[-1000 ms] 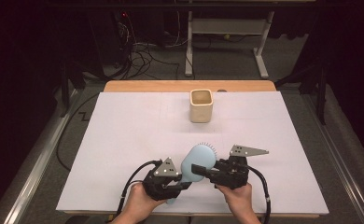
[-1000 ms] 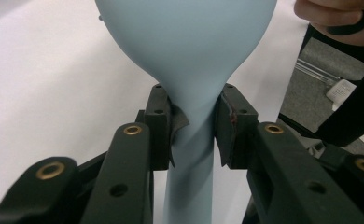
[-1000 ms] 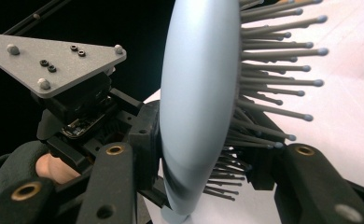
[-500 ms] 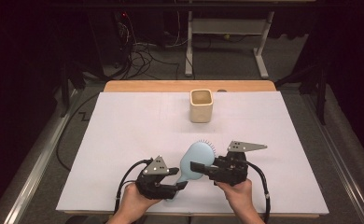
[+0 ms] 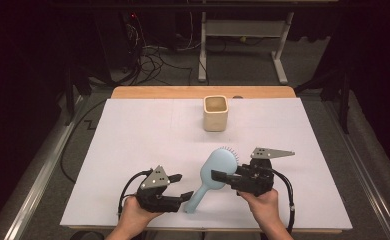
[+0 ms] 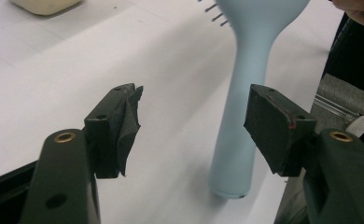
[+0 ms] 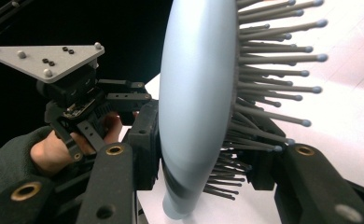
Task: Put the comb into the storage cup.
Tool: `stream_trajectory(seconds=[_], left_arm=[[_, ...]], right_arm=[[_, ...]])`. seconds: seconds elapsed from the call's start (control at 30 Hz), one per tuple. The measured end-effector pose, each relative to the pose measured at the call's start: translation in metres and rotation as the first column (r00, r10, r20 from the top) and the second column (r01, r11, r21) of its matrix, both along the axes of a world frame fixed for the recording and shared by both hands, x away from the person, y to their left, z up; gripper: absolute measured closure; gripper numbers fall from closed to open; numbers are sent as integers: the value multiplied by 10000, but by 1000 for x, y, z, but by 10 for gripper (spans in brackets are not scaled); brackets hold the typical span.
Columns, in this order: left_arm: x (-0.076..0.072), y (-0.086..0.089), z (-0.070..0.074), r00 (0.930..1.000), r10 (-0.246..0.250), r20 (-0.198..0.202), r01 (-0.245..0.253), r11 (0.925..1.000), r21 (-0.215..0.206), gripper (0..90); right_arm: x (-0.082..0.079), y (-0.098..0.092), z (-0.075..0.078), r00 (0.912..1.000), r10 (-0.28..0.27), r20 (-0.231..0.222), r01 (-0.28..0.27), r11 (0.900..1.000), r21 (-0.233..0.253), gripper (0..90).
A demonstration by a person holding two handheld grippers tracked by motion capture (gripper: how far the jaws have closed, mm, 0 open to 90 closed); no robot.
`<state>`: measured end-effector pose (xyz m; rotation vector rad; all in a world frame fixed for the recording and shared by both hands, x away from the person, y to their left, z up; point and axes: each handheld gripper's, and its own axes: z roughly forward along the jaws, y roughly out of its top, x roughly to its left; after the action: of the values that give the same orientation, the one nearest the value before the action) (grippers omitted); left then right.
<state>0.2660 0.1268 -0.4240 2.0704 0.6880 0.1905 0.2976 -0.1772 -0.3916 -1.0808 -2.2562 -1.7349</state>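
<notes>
High view: the right tool [image 5: 222, 175] grips the head of the light blue hairbrush [image 5: 209, 177], well in front of the beige cup [image 5: 216, 113], so the handle stays free.

Left gripper view: the left tool [image 6: 194, 128] is open, with the hairbrush handle between its jaws.

Right gripper view: jaws press the hairbrush back and bristles [image 7: 264, 70], holding it edge-on.

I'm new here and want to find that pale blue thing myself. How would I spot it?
Start at the white table, then look to its near edge between the person's two hands. The hairbrush is there, clamped by the right gripper across its head, handle pointing toward the open left gripper. It alone is light blue with bristles; the cup farther back is cream.
</notes>
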Motion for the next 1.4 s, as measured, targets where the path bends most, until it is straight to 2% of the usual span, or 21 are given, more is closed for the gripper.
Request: stream_trajectory(seconds=[0.1, 0.17, 0.57, 0.7, 0.93, 1.4], left_arm=[[1, 6, 0, 9997, 239, 46, -239, 9997, -29, 344], [1, 9, -1, 9975, 676, 226, -676, 9977, 19, 333], [3, 32, -1, 9912, 1185, 582, -1190, 9929, 44, 324], [0, 39, -1, 9831, 1476, 1081, -1507, 9884, 205, 318], [2, 56, -3, 9779, 1830, 1016, -1843, 9829, 41, 316], [3, 94, -6, 9504, 2908, 1107, -2886, 9568, -361, 315]], right_arm=[[0, -2, 1, 10000, -42, 31, 42, 10000, 3, 557], [0, -5, 2, 10000, -94, -12, 94, 10000, 25, 556], [2, -11, 5, 9998, -187, -94, 187, 9998, -64, 553], [2, -13, 6, 10000, -85, -40, 85, 10000, 27, 551], [4, -14, 7, 9998, -179, -106, 177, 9997, -169, 551], [7, -23, 15, 9993, -380, -28, 380, 9991, -181, 549]])
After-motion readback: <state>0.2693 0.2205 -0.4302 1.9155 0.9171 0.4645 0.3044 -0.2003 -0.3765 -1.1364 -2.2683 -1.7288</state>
